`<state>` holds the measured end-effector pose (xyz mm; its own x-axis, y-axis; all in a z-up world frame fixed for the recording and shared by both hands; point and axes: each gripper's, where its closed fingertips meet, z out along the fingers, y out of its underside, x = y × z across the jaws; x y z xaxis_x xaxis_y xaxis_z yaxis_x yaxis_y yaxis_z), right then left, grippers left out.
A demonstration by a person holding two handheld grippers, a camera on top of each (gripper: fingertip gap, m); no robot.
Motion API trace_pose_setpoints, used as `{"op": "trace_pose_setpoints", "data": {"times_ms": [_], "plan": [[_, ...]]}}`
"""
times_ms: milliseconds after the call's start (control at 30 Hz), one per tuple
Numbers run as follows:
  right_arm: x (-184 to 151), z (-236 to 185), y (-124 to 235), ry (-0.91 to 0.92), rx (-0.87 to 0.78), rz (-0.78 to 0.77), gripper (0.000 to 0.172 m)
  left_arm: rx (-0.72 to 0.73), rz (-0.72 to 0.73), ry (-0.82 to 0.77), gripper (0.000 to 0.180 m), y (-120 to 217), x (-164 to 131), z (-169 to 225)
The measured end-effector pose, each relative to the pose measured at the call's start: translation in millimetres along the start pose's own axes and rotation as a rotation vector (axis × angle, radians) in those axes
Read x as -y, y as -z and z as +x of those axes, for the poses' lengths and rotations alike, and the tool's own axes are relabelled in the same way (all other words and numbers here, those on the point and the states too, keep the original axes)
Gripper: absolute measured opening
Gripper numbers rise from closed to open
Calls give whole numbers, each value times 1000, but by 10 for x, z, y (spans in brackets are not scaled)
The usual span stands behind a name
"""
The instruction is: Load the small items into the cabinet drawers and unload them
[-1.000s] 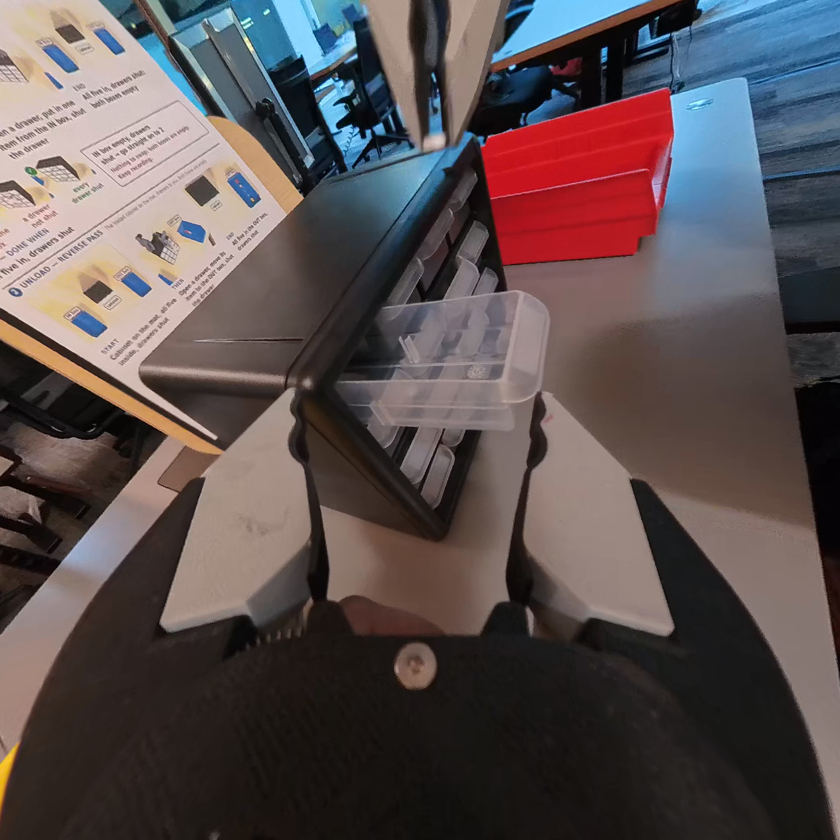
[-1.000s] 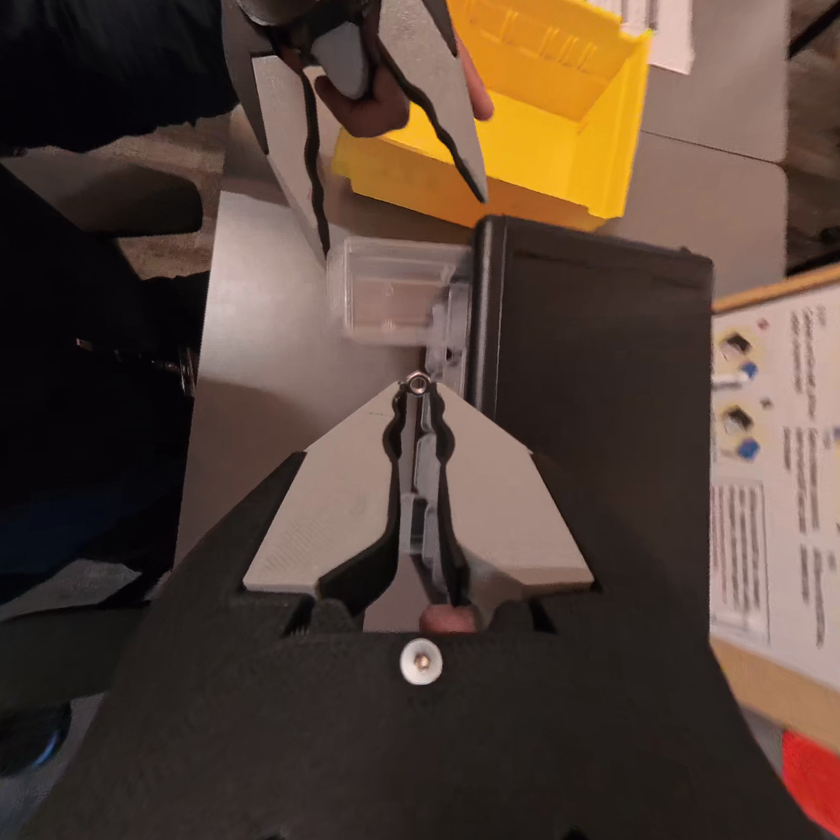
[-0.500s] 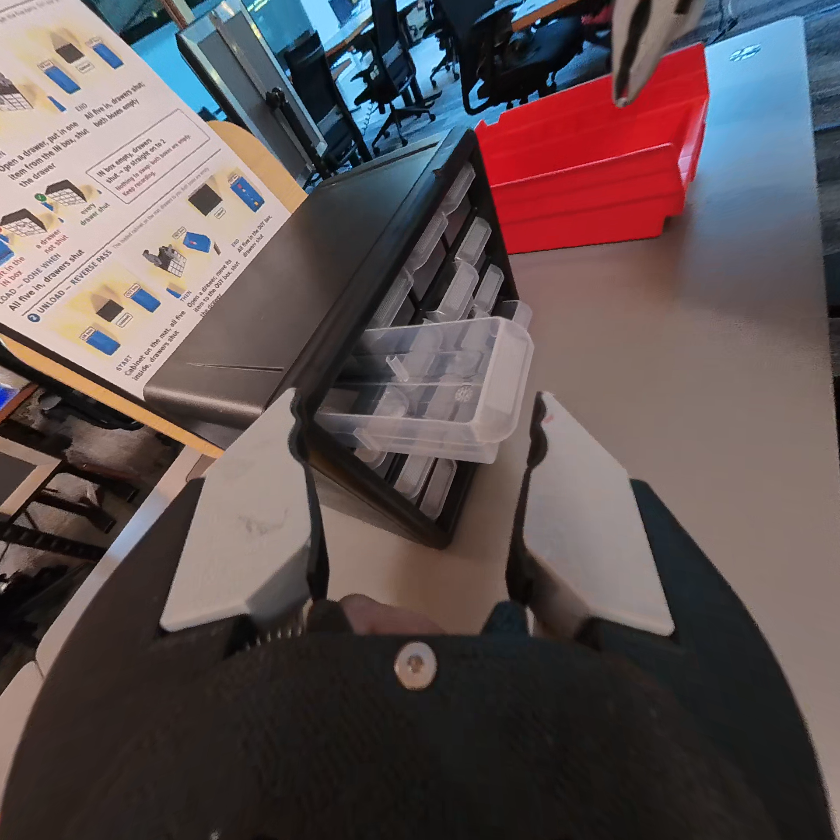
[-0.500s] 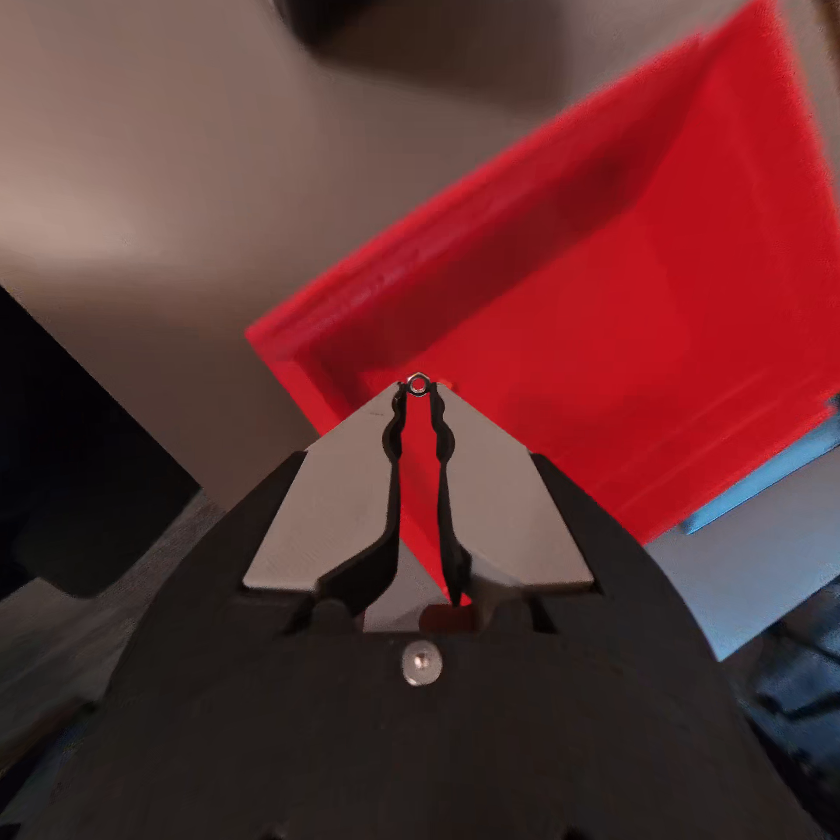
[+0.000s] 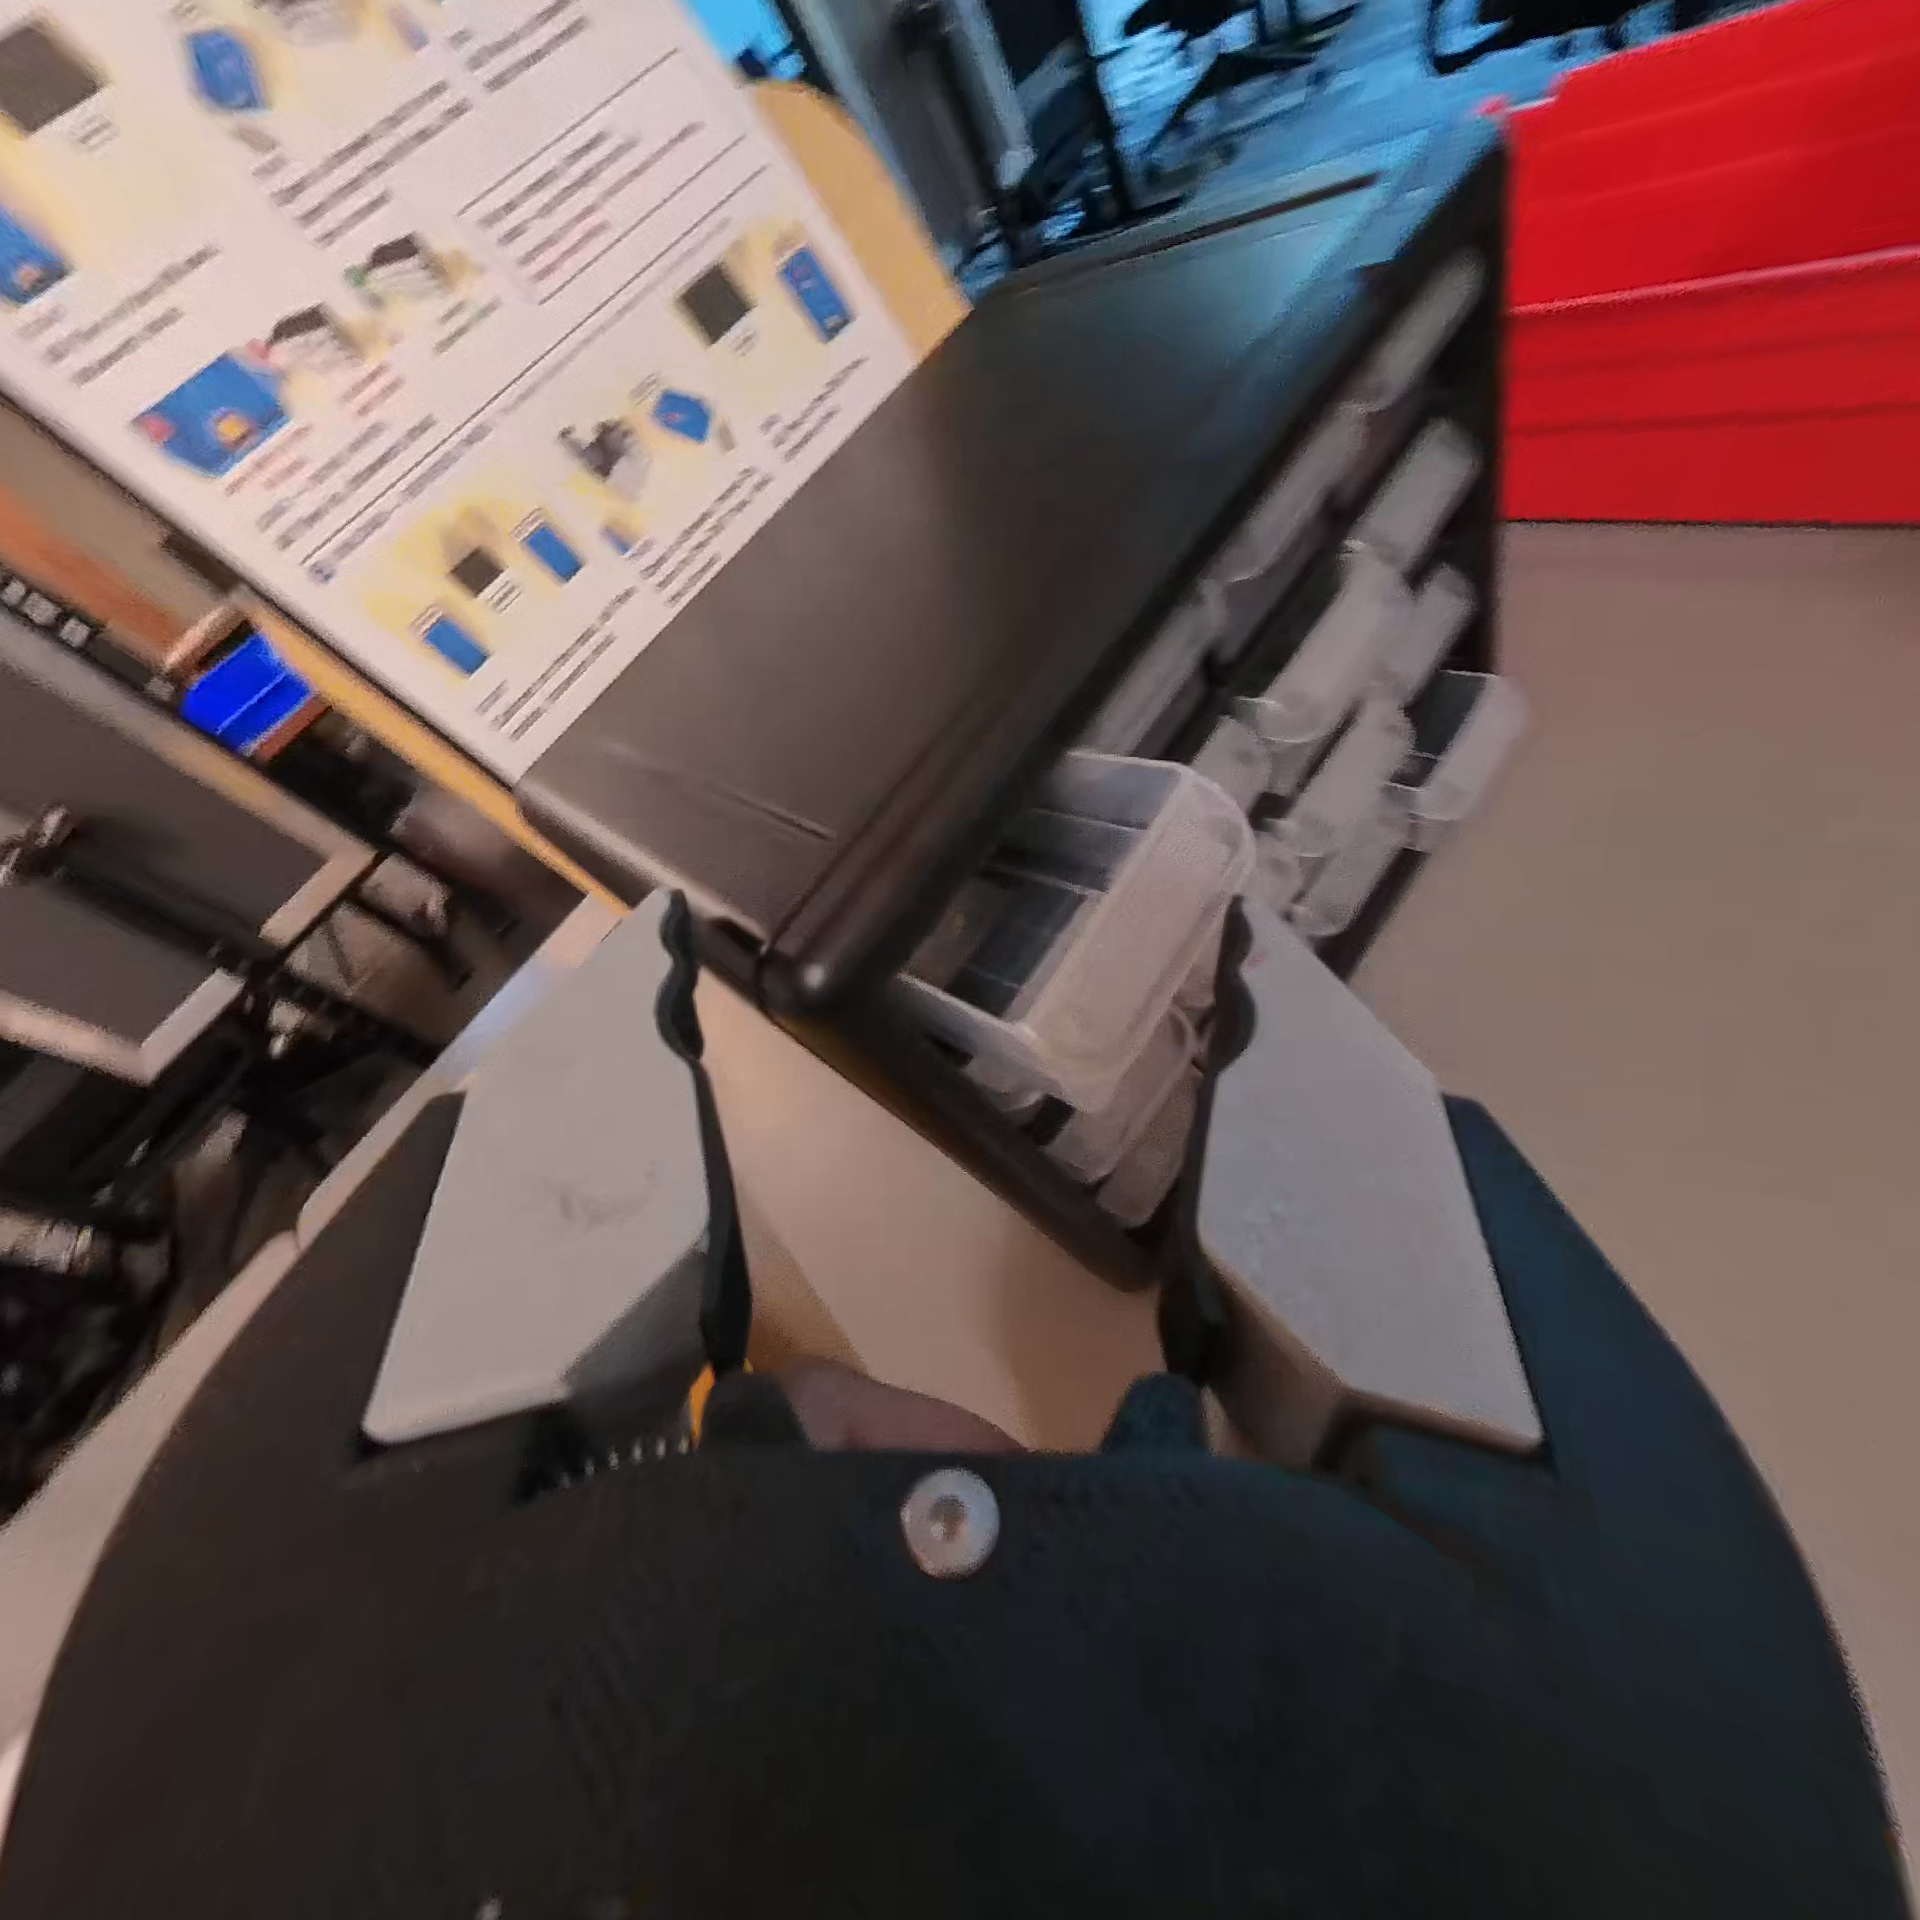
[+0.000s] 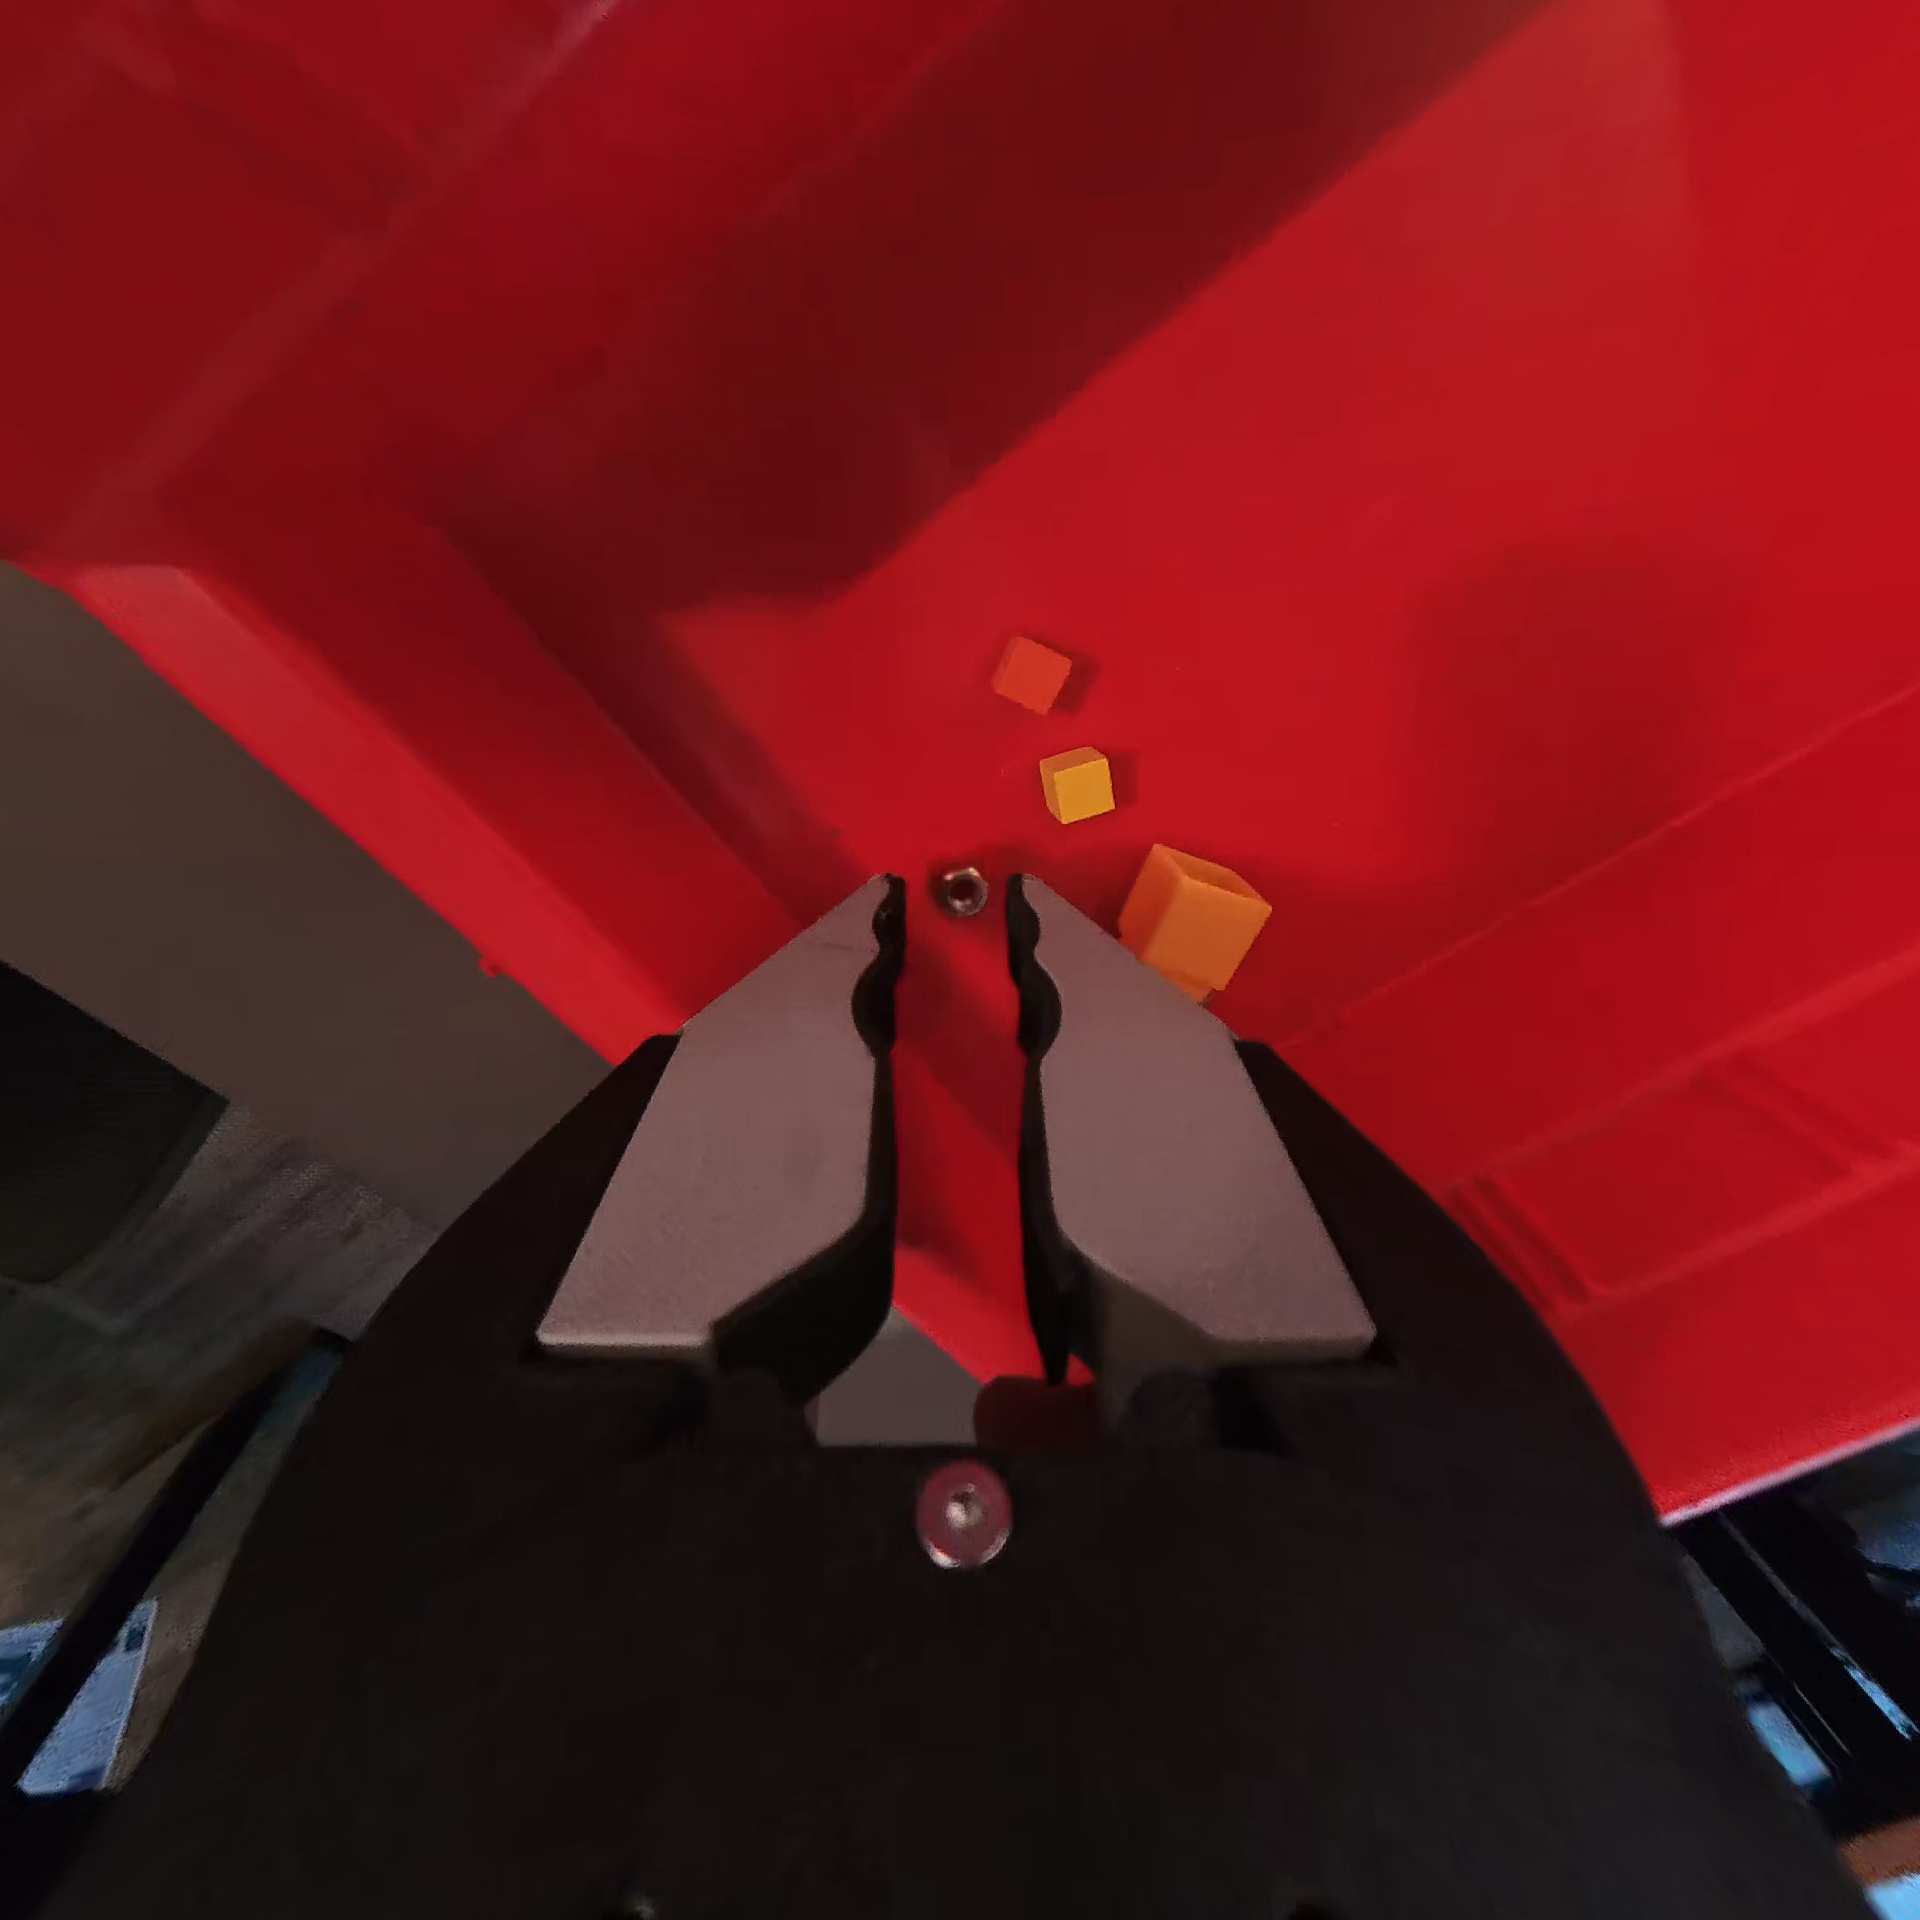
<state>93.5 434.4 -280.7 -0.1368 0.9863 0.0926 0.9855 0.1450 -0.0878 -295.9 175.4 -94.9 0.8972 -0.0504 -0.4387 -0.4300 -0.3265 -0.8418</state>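
Evidently mid-unload. Right gripper [image 6: 956, 883] spread over the red bin [image 6: 1455, 416], nothing pinched; metal nut [image 6: 958, 890] lying free between the tips, beside three orange cubes [image 6: 1077, 784]. Left gripper [image 5: 951, 935] wide apart, empty, facing the cabinet [image 5: 1039, 499]; clear drawer [image 5: 1122, 935] pulled out, not yet closed.

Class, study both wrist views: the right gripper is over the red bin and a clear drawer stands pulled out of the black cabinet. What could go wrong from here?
1. The small metal nut lies free between the open right gripper tips; it may roll across the red bin floor.
2. The orange blocks sit close by; the tips might knock them.
3. The clear drawer juts from the cabinet beside the open left gripper, which could bump it.
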Motion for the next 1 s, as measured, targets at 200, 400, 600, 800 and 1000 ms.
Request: {"op": "trace_pose_setpoints", "data": {"times_ms": [200,400,600,800,1000], "plan": [[198,15,265,-26,-8,176,22,137,-47,273,97,-219,-225,-266],[675,-119,865,-20,-64,503,31,56,19,383,90,-187,-221,-181],[1657,-721,1818,-10,153,1120,60,-16,106,435,86,-74,-129,-92],[2419,-825,1749,-173,160,1265,75,-25,95,416,92,-83,-158,-14],[2833,-791,1537,-236,183,1297,82,-33,82,407,92,-107,-208,1]]}}
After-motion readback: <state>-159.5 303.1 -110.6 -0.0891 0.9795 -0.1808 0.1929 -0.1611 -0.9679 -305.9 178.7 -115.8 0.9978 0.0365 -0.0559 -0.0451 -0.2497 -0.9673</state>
